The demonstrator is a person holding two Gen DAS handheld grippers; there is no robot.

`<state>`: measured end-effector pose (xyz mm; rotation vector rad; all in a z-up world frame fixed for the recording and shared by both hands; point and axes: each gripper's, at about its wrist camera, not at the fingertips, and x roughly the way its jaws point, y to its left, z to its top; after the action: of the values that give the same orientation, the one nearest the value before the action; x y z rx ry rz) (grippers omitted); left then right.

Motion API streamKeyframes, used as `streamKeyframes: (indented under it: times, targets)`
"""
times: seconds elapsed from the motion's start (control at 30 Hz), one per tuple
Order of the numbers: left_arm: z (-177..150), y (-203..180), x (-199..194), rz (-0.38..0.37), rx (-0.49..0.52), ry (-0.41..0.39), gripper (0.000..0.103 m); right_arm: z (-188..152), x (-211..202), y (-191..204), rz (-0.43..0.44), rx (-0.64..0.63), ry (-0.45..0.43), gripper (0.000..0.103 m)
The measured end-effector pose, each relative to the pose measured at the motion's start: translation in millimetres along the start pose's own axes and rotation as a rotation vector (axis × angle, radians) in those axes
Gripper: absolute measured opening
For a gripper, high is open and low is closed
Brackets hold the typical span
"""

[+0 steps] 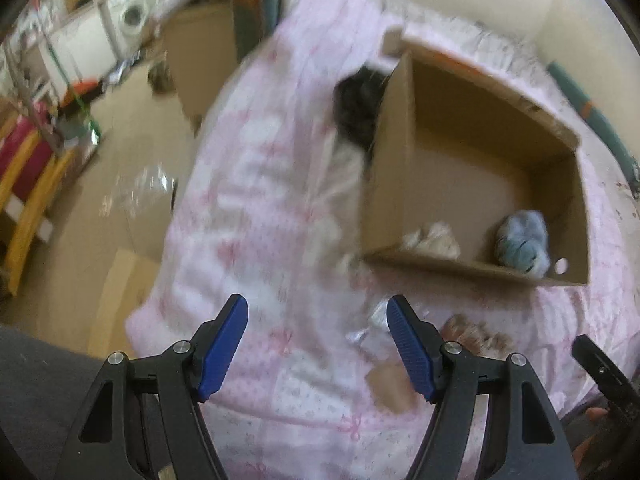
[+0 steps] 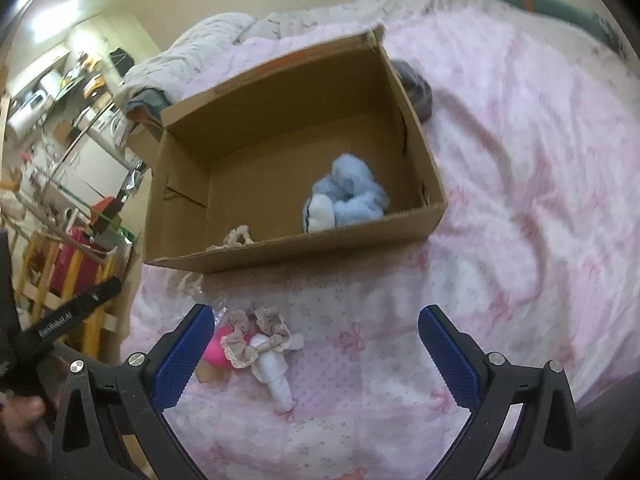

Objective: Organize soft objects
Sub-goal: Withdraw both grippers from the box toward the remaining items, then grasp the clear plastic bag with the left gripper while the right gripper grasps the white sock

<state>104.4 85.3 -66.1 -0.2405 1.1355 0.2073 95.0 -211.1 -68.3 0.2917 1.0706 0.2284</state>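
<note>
An open cardboard box lies on a pink bedspread. Inside it are a light blue plush and a beige frilly scrunchie. In front of the box lie beige scrunchies, a pink item and a white sock. My right gripper is open above this pile, its left pad beside the pink item. My left gripper is open over bare bedspread, left of the pile. A dark fuzzy thing lies behind the box.
The bed's edge drops to a tan floor on the left. Wooden shelves with red bins stand across the floor. A second cardboard box stands by the bed's far corner. A crumpled clear wrapper lies near the pile.
</note>
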Motion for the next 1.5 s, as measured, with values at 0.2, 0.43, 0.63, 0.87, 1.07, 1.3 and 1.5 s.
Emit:
streamKeyframes:
  times: [0.2,0.43,0.63,0.87,1.07,1.3,1.5]
  targets:
    - [2,1,41,-0.047,-0.051,0.164,0.069,-1,10,-4,-0.006,0.034,0.036,0.103]
    - [6,-42,80,-0.122,0.066,0.263,0.069,1,19,-7,-0.008,0.047,0.064,0.103]
    - [2,-57,94,-0.135,0.124,0.281,0.033,0,20,-10,-0.004,0.057,0.071,0.103]
    - [7,-52,72,-0.192,0.113,0.235,0.012,1,23,-10,0.014,0.063,0.089,0.103]
    - [9,-40,10,-0.173,0.136,0.104,0.012,-6,29,-1,0.056,0.019,0.152,0.103]
    - [-21,-36,-8,-0.16,0.164,0.089,0.012,-29,58,33,0.042,-0.156,0.314,0.079]
    - [-15,-31,6,-0.144,0.13,0.096,0.012,-39,76,46,0.04,-0.232,0.365,0.045]
